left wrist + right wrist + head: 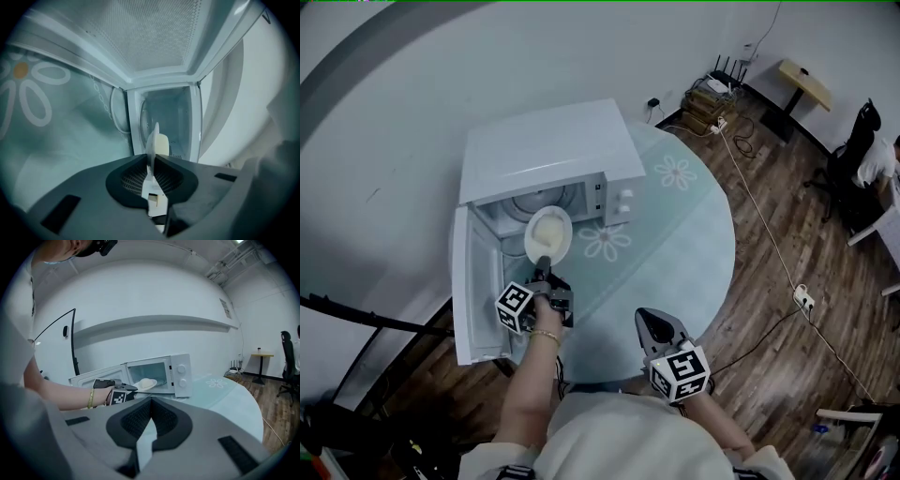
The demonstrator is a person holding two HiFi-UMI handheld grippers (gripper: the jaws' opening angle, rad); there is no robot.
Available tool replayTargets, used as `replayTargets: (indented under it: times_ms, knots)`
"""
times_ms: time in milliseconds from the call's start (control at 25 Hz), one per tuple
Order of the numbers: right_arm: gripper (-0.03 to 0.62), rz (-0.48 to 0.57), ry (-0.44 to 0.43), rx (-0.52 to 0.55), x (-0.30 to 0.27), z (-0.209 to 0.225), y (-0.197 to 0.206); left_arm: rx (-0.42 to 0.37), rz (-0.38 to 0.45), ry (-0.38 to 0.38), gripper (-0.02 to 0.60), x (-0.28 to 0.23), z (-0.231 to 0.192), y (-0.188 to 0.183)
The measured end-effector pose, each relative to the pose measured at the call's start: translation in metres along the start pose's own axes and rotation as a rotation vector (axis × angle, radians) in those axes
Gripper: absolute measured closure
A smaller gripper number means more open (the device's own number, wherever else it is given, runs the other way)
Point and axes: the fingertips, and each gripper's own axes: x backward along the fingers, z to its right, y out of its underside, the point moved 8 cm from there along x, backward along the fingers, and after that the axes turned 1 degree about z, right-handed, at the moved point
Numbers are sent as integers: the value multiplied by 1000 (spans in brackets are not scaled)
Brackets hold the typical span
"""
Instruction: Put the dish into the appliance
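Dish (548, 232) at microwave (546, 148) mouth, door (478, 286) open

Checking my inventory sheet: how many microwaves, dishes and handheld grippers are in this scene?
Microwave: 1
Dish: 1
Grippers: 2 (left gripper, right gripper)
Total: 4
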Motion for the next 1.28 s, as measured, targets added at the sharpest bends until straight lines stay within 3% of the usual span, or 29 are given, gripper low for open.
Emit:
replayTargets:
  times_ms: [400,840,1280]
  knots:
    - [589,-63,-44,-7,-48,15,1,50,69,-55,540,-54,-14,-26]
    - [589,-90,-45,-14,-68,24,1,74,119,-67,541,-97,-14,-45]
    - [589,-107,-37,-25,-71,24,6,28,143,-90,541,-126,-8,-54]
